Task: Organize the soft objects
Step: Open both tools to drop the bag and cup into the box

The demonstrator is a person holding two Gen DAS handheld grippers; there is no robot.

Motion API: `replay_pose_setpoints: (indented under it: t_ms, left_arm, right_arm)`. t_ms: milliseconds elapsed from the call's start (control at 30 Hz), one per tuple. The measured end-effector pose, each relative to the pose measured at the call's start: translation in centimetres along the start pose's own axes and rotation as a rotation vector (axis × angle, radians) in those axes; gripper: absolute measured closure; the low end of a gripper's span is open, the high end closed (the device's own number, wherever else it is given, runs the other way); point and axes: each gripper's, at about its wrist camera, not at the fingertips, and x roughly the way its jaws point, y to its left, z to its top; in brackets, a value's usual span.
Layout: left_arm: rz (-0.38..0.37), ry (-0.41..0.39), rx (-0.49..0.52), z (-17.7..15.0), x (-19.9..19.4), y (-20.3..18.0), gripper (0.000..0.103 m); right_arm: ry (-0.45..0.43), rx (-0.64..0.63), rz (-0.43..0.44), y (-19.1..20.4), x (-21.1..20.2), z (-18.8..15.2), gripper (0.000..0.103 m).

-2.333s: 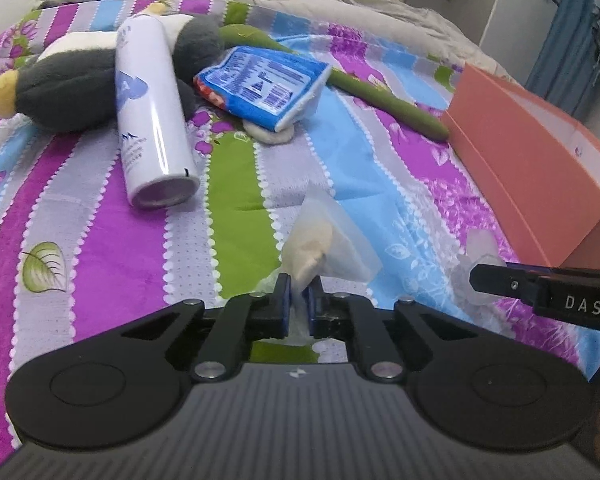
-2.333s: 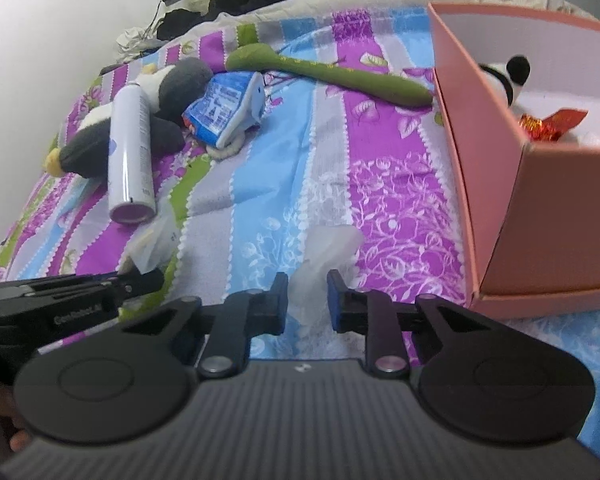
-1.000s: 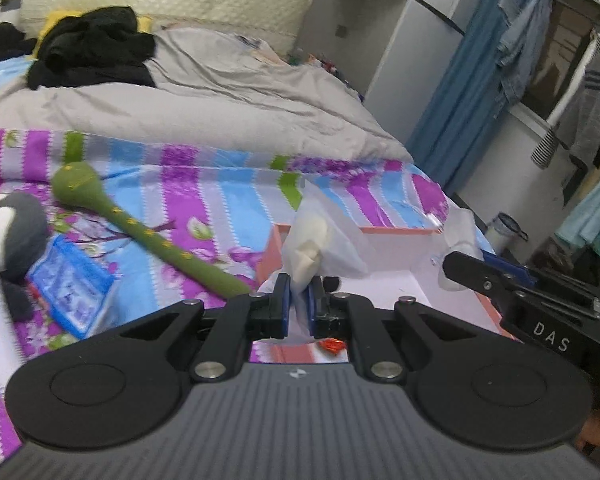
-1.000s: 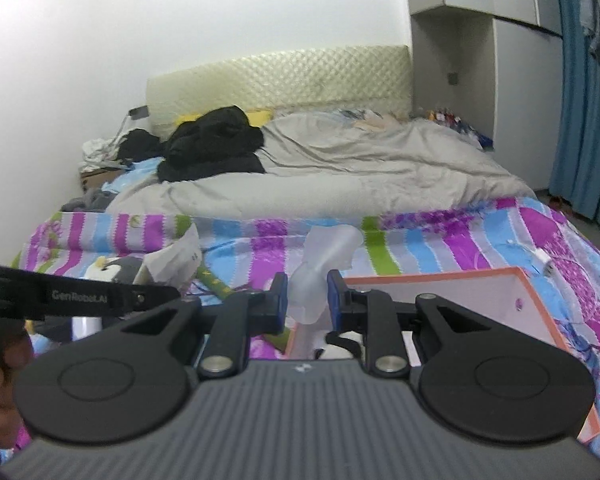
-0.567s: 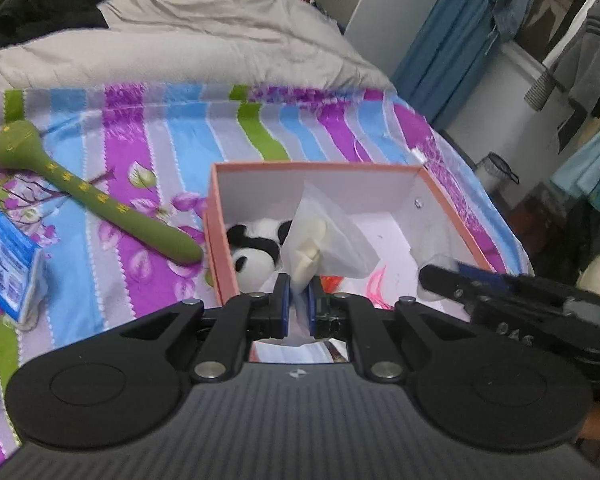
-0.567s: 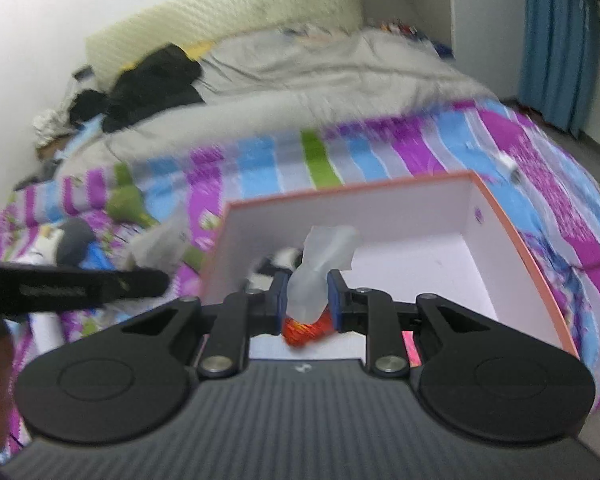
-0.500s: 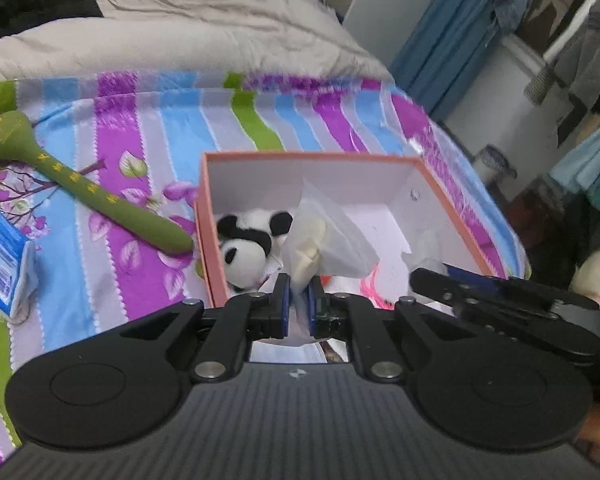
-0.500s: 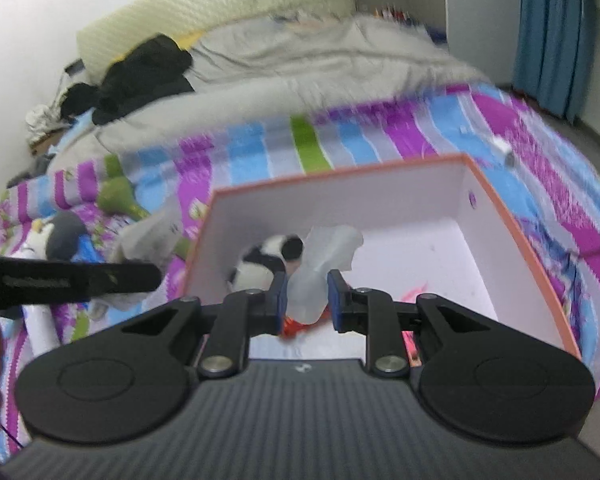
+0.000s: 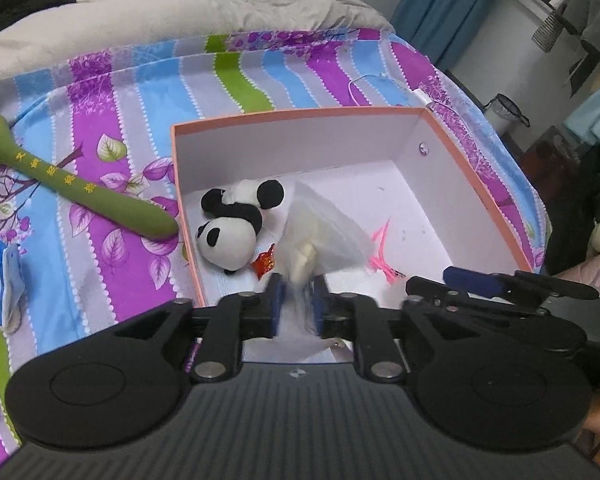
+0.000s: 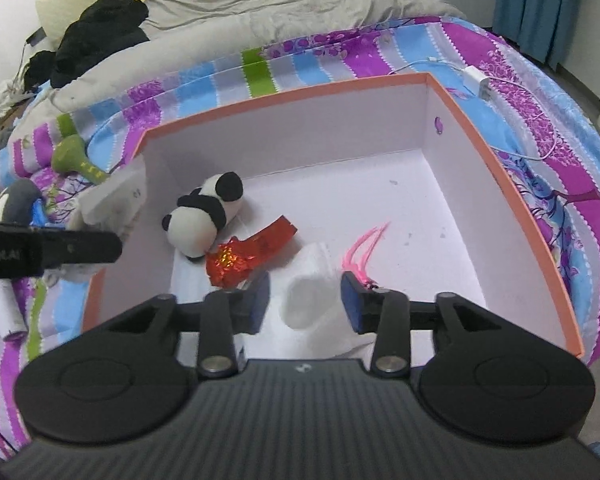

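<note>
I am releasing into the box [image 10: 496,168]: right gripper [image 10: 305,304] spread, white pouch [image 10: 312,300] loose between its fingers; left gripper [image 9: 296,304] parting around its bagged item [image 9: 320,236]; next, withdrawing upward.

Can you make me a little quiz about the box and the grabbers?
1. True or false: the right gripper is squeezing its plastic pouch.
2. Which toy lies inside the orange box? A) penguin B) panda plush C) green massage stick
3. Fill in: the left gripper has a ____ plastic bag between its fingers.

Key: 1 false, its jaws stand apart from it; 2 B; 3 clear.
</note>
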Motion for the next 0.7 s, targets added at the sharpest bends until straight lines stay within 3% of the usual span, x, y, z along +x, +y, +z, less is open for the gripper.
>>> replay_pose_setpoints:
  t_ms: [67, 367, 500, 700]
  left_arm:
    - [-0.008, -0.008, -0.006, 0.1, -0.2, 0.3, 0.062]
    - [0.003, -0.163, 0.038, -1.4, -4.5, 0.1, 0.062]
    - [0.055, -0.270, 0.099, -3.4, -7.8, -0.2, 0.062]
    - [0.064, -0.379, 0.117, -7.5, -12.1, 0.4, 0.062]
  right_arm:
    - [-0.015, -0.008, 0.007, 0.1, -0.5, 0.0, 0.051]
    - [-0.131, -0.005, 0.047, 1.2, -3.8, -0.8, 0.051]
    - [-0.204, -0.026, 0.078, 2.3, -5.9, -1.7, 0.051]
    - [-0.309, -0.088, 0.130, 5.1, -9.1, -3.3, 0.051]
